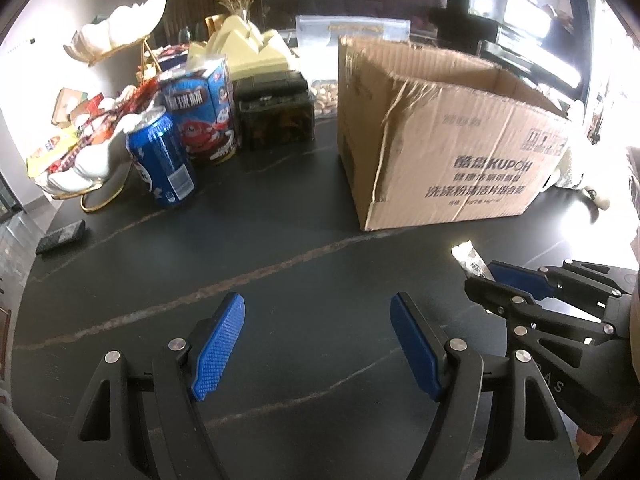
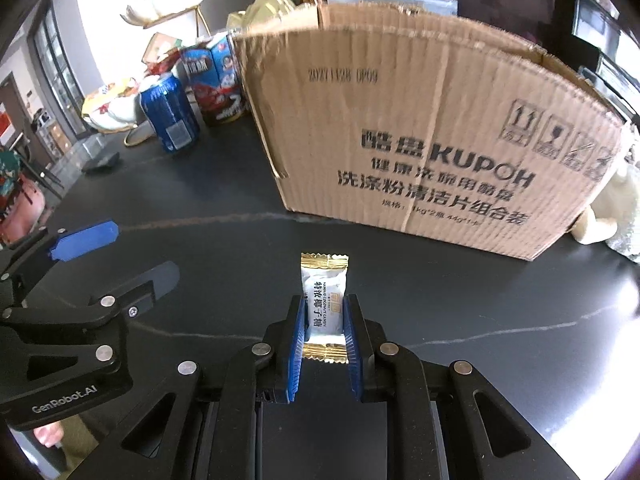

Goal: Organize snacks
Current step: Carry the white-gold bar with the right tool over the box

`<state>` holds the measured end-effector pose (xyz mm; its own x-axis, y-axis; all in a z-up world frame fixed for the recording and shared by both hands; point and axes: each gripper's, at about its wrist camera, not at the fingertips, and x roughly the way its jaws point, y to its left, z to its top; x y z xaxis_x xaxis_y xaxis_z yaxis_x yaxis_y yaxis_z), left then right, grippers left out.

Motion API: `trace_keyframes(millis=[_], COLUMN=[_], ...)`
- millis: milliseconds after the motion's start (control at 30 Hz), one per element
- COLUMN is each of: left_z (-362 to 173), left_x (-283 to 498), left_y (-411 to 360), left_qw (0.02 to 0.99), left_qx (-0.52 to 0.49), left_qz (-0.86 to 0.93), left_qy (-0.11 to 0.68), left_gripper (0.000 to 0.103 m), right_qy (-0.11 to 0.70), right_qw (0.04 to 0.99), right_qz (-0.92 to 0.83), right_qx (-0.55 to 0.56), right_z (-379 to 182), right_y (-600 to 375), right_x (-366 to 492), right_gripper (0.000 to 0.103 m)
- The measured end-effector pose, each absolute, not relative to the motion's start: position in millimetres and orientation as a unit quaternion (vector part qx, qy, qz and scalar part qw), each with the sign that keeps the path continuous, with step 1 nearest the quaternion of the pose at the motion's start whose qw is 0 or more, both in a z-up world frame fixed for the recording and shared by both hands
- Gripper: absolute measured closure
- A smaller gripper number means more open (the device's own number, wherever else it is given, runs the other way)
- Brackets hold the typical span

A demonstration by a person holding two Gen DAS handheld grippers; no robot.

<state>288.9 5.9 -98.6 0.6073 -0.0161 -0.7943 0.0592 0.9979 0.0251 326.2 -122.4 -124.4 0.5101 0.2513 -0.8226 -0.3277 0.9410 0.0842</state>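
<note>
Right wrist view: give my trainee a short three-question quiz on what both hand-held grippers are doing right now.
1. True or false: the right hand-held gripper is shut on the candy packet.
2. What is between the left hand-held gripper's pads? A) the blue can B) nothing C) the candy packet
3. Fill in: the cardboard box beyond the candy is open at the ____.

Key: 1 true; 2 B; 3 top.

Each camera sits just behind its own tongs, looking steeply down along them at the dark table (image 1: 304, 216). Both face the cardboard box (image 2: 420, 140) ahead, the right view nearer.
</note>
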Motion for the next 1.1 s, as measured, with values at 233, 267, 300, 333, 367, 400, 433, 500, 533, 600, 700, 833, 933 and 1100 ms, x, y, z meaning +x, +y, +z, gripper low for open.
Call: trace_keyframes(millis=[233,267,300,333,367,400,433,500,533,600,700,833,933,1100], left_z=[-78,-76,-72,-68,-65,-61,-58,-50,-45,-38,-25,-9,0,21], left_x=[283,282,281,280,280,280,279,279,279,279,280,280,281,286], left_y=[-1,-1,-2,-2,-3,-3,-5,-7,-8,-10,-14,-18,-20,-25], left_qw=[0.905,0.906,0.908,0.909,0.911,0.912,0.913,0.916,0.918,0.921,0.925,0.931,0.933,0.937], left_qx=[0.03,0.03,0.03,0.029,0.028,0.028,0.029,0.031,0.031,0.032,0.034,0.039,0.036,0.03], left_qz=[-0.029,-0.03,-0.031,-0.032,-0.033,-0.034,-0.035,-0.037,-0.039,-0.043,-0.049,-0.052,-0.055,-0.067], left_qy=[0.423,0.42,0.417,0.414,0.411,0.408,0.405,0.397,0.392,0.386,0.375,0.359,0.353,0.342], left_gripper=[0.028,0.028,0.028,0.028,0.028,0.028,0.028,0.028,0.028,0.028,0.028,0.028,0.028,0.028], right_qy=[0.441,0.438,0.433,0.43,0.427,0.422,0.419,0.411,0.404,0.394,0.379,0.359,0.347,0.328], right_qw=[0.883,0.885,0.888,0.889,0.891,0.894,0.895,0.899,0.902,0.908,0.914,0.924,0.929,0.937], right_qz=[0.157,0.156,0.154,0.153,0.152,0.152,0.151,0.15,0.148,0.146,0.143,0.135,0.129,0.124], right_qx=[-0.027,-0.025,-0.023,-0.022,-0.02,-0.017,-0.015,-0.013,-0.011,-0.009,-0.005,0.005,0.006,0.002], right_z=[-100,-96,-91,-89,-85,-81,-77,-70,-65,-55,-42,-23,-11,9], right_y=[-135,-137,-139,-140,-143,-145,-146,-149,-151,-154,-158,-167,-172,-175], right_x=[312,311,310,309,307,305,305,303,302,301,300,300,301,305], right_gripper=[0.083,0.083,0.083,0.083,0.083,0.083,0.083,0.083,0.083,0.083,0.083,0.083,0.082,0.083])
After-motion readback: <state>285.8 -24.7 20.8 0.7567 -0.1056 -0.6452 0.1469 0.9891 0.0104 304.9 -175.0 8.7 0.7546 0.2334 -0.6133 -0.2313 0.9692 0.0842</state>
